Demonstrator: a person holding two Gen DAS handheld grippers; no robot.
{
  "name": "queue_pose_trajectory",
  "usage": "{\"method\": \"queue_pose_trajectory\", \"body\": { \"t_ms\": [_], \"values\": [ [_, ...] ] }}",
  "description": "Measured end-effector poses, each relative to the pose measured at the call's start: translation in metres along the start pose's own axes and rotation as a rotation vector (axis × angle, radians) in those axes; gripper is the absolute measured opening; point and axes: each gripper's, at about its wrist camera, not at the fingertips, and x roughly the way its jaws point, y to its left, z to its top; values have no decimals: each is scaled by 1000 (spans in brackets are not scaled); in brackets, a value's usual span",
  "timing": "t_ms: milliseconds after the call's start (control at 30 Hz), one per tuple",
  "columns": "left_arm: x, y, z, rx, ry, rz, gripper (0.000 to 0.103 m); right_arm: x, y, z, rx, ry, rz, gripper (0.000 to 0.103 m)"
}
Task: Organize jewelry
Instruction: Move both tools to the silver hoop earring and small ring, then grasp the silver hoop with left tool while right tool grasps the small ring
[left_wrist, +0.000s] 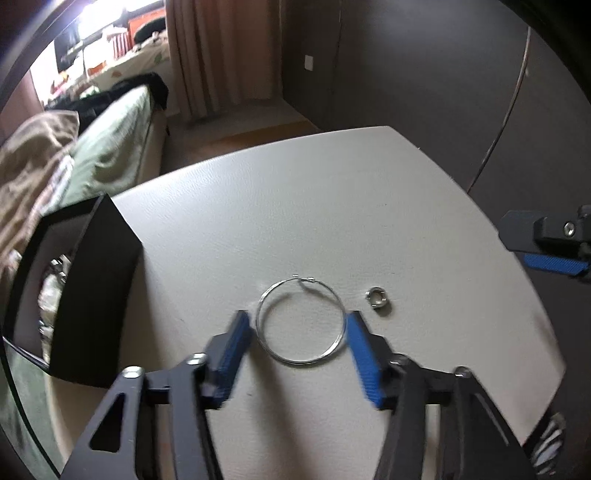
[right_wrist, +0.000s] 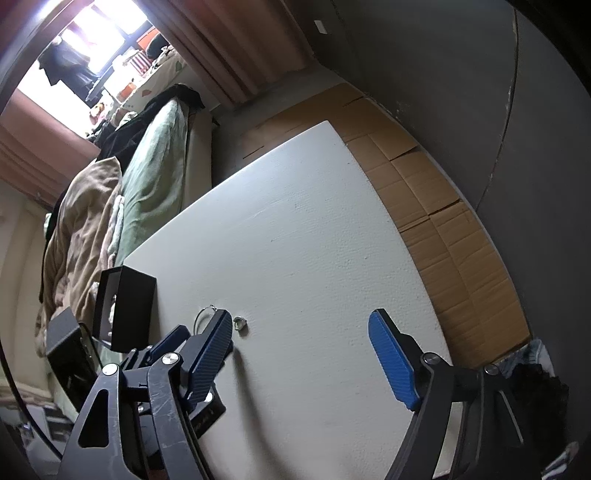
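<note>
Spread wide, the left gripper (left_wrist: 300, 334) hovers low over the white table (left_wrist: 332, 206) with its two blue pads (left_wrist: 232, 354) on either side of a thin silver hoop earring (left_wrist: 301, 322). That hoop lies flat on the table between the pads, its near arc closest to them; whether either pad touches the wire cannot be told. Just right of the hoop, slightly farther, sits a small silver ring (left_wrist: 377, 298), apart from the right-hand pad. A black open box (left_wrist: 79, 291) stands at the table's left edge, well apart from the hoop. Farther right, the right gripper (right_wrist: 301, 334) is also spread open and empty above bare tabletop, with the small ring just beside its left finger.
</note>
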Motion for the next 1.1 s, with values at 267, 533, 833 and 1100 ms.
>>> {"method": "queue_pose_trajectory", "body": {
  "t_ms": [267,533,833,1100],
  "values": [
    [-14,26,6,-87,-5,-95,51,6,9,-2,-17,11,7,76],
    [-43,56,13,-172,-65,-126,51,23,23,-5,-52,50,26,56],
    [-69,90,13,-240,-110,-119,51,44,40,-6,-82,96,32,30],
    [-88,126,13,-325,-153,-124,51,63,65,-14,-149,99,-84,23]
  ]
}}
